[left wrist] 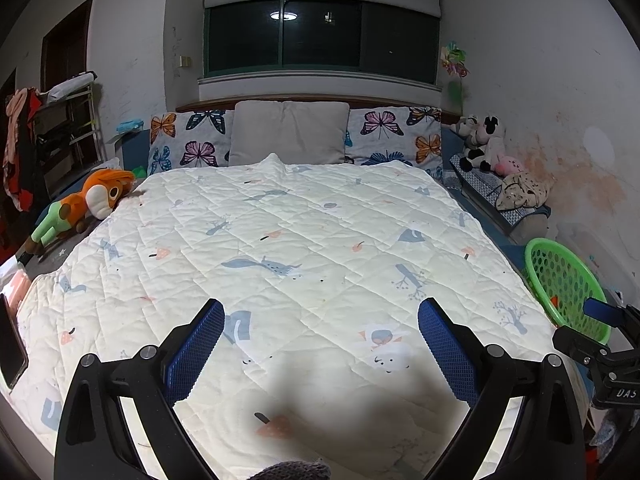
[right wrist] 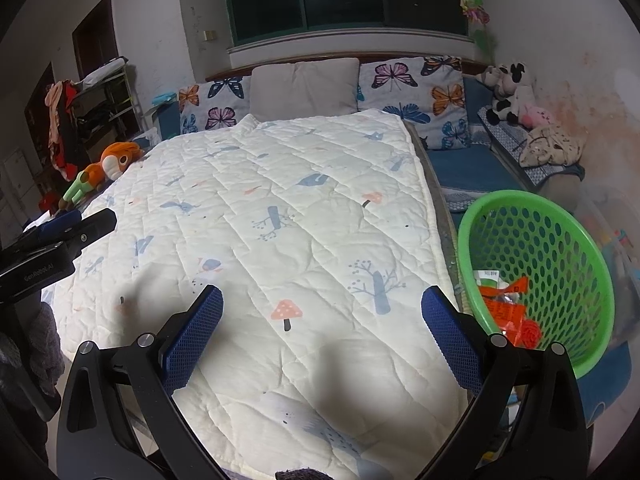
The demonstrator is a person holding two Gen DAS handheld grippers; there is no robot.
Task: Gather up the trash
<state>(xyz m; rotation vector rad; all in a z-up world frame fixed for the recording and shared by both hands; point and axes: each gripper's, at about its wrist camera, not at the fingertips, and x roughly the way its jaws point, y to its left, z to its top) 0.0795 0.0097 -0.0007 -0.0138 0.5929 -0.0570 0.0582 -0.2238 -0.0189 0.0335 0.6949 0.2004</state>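
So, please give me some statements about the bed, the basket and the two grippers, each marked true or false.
1. The left hand-held gripper is open and holds nothing. True.
2. The green basket is bare inside. False: orange wrappers lie in it.
3. The basket is on the right of the bed. True.
4. The right hand-held gripper is shut on a wrapper. False: it is open, holding nothing.
5. Trash lies on the quilt. False: none is visible.

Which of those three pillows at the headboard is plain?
The middle grey pillow; the left pillow and right pillow beside it carry butterfly prints.
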